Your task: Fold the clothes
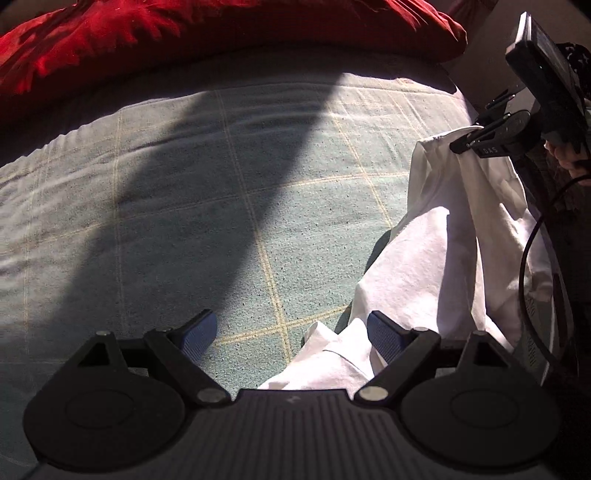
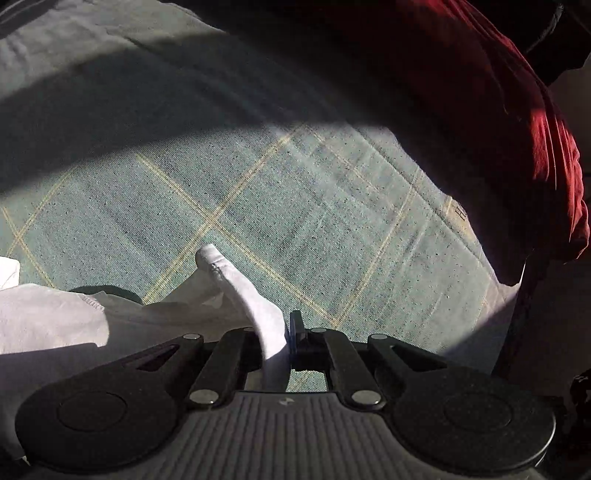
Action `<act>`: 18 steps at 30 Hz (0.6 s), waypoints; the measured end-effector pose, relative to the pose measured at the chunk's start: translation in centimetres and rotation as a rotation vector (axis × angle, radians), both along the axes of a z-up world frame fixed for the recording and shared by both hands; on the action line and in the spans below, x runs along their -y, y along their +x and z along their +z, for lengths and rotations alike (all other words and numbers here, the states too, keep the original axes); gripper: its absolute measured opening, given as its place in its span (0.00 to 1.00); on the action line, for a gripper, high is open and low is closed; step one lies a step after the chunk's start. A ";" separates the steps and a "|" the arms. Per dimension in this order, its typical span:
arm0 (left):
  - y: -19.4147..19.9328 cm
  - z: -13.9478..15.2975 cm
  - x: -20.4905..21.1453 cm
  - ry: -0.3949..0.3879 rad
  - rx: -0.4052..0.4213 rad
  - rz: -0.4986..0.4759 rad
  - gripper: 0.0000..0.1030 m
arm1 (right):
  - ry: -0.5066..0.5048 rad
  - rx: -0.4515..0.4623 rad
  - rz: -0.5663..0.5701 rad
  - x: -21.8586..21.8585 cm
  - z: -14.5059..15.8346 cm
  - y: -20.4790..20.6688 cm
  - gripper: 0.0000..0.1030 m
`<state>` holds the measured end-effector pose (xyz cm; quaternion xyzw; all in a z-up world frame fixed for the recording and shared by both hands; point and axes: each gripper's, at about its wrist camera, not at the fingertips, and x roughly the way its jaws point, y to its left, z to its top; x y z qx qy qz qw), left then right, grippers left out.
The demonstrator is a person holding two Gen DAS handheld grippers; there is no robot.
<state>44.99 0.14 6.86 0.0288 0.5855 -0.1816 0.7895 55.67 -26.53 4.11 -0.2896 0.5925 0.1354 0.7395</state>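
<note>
A white garment (image 1: 436,258) hangs and drapes at the right of the left wrist view, over a teal checked bedspread (image 1: 207,206). My right gripper (image 1: 461,146) is shut on its upper edge and lifts it. In the right wrist view the same gripper (image 2: 286,332) pinches a fold of the white garment (image 2: 236,291), which trails off to the left. My left gripper (image 1: 291,336) stands open low over the bedspread; a lower corner of the cloth lies between its blue pads (image 1: 382,332), against the right one, not pinched.
A red pillow or blanket (image 1: 207,33) lies along the far edge of the bed, also the red pillow (image 2: 546,155) at the right. A black cable (image 1: 524,266) hangs by the bed's right edge. A broad shadow crosses the bedspread (image 2: 280,206).
</note>
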 end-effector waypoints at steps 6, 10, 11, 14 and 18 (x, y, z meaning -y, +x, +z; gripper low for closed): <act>1.4 -0.5 -0.1 0.012 0.006 0.028 0.86 | -0.012 0.060 -0.071 2.6 0.1 5.1 0.05; 1.8 -1.4 -0.2 0.025 -0.009 0.027 0.86 | 0.015 0.025 -0.099 2.8 -1.1 5.9 0.12; 1.8 -1.6 -0.3 0.028 -0.012 0.024 0.86 | 0.019 0.024 -0.096 2.5 -1.1 5.6 0.15; 2.0 -2.5 -0.6 0.038 -0.024 0.007 0.83 | 0.043 0.028 -0.095 1.7 -0.5 4.6 0.22; 2.2 -3.4 -1.3 0.061 -0.037 -0.005 0.82 | 0.129 0.036 -0.125 0.7 1.6 2.7 0.31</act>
